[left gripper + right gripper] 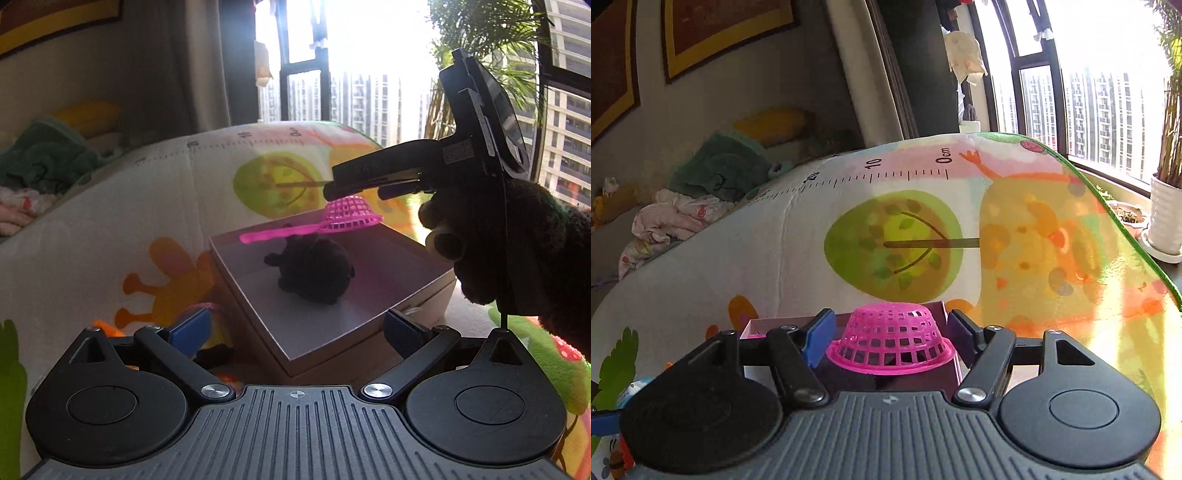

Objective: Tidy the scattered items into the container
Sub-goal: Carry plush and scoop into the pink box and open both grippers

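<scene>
The step in hand looks like the drop-off: the right gripper (334,188) hangs over the open box (369,314) with a pink toy strainer (349,214) at its tip. In the left wrist view the mesh bowl of the strainer sits upside down right under the fingertips, its handle sticking out level above the box. In the right wrist view the bowl lies between the blue pads (820,338) with a gap showing on either side, so I cannot tell whether the jaws pinch it or have let go.

A dark plush toy (314,271) already lies inside the box. The box rests on a colourful play mat (110,221).

The left gripper (295,325) waits near the box corner, its jaws wide and holding nothing.

The next move, I judge, calls for lowering the strainer a little and spreading the jaws so it falls inside the walls; the long handle could catch on the rim.

Small orange and black things beside the left gripper's pad are half hidden and hard to name. The plush is backlit, so its shape is unclear.
</scene>
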Motion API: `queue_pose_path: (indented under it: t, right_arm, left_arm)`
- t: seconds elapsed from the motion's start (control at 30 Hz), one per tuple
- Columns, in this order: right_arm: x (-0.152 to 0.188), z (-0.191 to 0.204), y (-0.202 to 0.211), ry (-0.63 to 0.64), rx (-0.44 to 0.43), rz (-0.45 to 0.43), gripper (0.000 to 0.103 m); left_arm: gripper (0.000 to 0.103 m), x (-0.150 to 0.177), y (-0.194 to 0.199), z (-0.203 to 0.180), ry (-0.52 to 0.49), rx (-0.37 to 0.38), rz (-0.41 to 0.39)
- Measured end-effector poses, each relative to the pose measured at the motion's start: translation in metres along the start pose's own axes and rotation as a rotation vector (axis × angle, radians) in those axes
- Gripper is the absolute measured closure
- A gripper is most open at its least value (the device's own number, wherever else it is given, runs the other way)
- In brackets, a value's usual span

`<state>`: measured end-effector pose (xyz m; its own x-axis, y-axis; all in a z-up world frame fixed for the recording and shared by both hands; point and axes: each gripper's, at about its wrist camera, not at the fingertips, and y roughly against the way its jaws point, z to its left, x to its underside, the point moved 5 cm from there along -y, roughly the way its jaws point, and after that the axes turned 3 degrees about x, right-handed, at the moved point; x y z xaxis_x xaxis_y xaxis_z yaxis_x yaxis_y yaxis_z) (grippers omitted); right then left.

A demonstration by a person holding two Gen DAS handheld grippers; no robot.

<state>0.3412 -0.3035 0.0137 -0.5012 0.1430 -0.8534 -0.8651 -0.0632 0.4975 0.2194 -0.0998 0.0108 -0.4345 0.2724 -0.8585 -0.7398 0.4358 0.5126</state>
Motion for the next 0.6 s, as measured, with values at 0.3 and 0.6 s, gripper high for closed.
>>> queue_pose_path:
  t: [0.3,0.6]
  right_arm:
    - [0.007,0.008,0.044,0.055,0.017,-0.033,0.026]
    - [0.044,0.048,0.092,0.231,-0.007,-0.074,0.024]
  left_arm:
    - [0.000,0.077,0.050,0.040,0.191,-0.156,0.124]
    - [0.000,0.111,0.099,0.063,0.334,-0.263,0.127]
